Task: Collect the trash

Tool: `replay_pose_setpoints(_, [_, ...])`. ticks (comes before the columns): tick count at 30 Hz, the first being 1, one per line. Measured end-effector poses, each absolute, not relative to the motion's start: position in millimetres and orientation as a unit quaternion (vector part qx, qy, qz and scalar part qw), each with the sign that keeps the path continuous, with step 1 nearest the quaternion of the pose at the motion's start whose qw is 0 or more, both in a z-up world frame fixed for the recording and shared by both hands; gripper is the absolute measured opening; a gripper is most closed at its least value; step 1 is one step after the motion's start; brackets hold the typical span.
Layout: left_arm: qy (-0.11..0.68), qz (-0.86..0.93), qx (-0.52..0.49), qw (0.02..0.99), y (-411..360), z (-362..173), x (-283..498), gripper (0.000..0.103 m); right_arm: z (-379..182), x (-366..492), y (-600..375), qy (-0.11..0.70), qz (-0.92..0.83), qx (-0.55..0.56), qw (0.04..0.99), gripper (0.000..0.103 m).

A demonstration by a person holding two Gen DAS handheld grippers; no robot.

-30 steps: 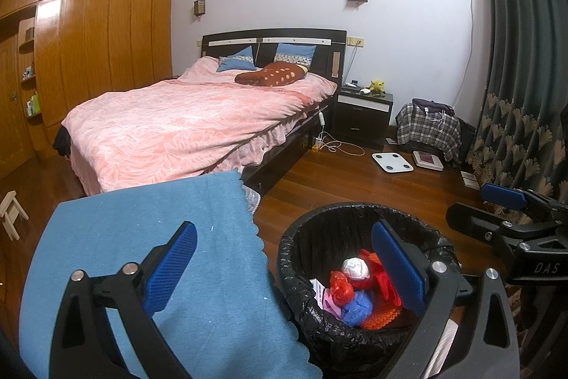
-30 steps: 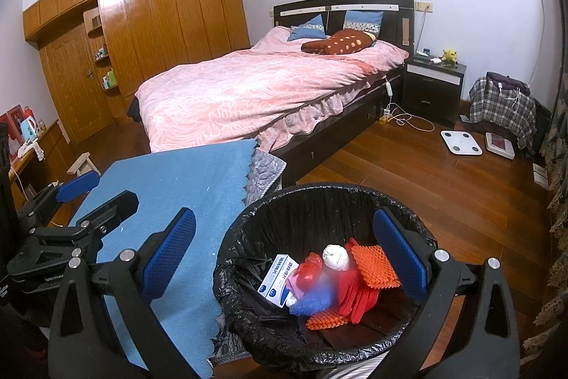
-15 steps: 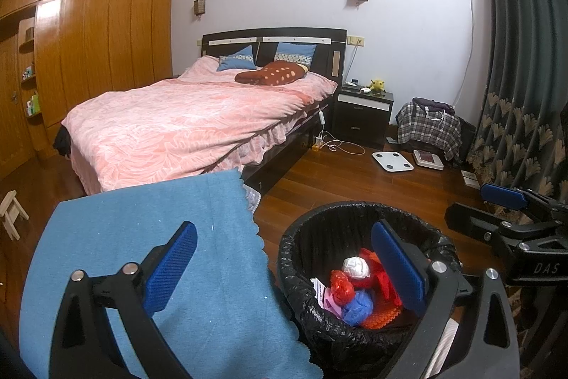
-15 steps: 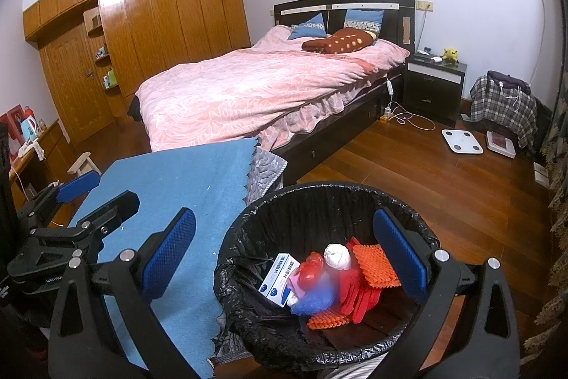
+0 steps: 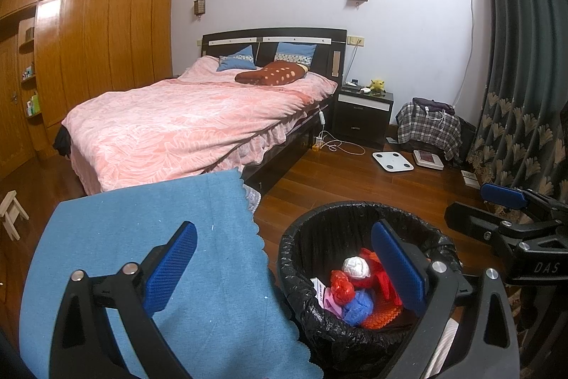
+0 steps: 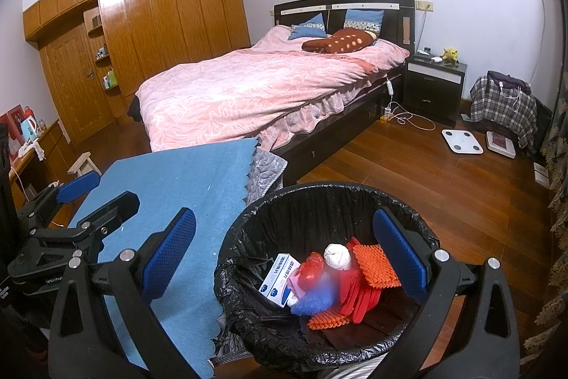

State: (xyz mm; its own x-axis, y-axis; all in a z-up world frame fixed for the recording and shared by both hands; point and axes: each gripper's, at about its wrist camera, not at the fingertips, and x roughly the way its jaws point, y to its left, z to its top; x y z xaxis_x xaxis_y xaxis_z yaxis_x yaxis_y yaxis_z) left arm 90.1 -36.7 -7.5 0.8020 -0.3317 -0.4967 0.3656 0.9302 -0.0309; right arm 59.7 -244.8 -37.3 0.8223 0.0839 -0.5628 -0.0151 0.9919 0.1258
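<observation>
A black-lined trash bin [image 5: 319, 233] [image 6: 269, 212] stands on the wood floor beside a table under a blue cloth [image 5: 170, 237] [image 6: 184, 180]. Inside lie a white wad [image 6: 337, 255], a red bag [image 6: 309, 270], a blue bag [image 6: 316, 299], red gloves, orange mats [image 6: 376, 263] and a small white-blue box [image 6: 278, 277]. My left gripper [image 5: 284, 269] hangs open above the bin's left rim, holding nothing. My right gripper [image 6: 284, 267] hangs open over the bin, also holding nothing. Each gripper shows at the other view's edge.
A bed with a pink cover [image 5: 191, 126] fills the middle of the room. A dark nightstand [image 5: 364, 116], a white scale [image 5: 392, 161], cables and a plaid-covered seat [image 5: 427, 128] stand beyond. Curtains [image 5: 514, 95] hang at right; a small stool [image 5: 12, 214] sits left.
</observation>
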Motion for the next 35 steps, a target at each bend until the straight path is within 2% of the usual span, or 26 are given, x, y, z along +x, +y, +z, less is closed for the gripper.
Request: replay_pose_setpoints(35, [0.258,-0.184,0.033,0.948,-34.7,-9.3,91.1,0.097,-36.1,59.3,-243.2,0.299,0.027,0.057,0.952,0.097])
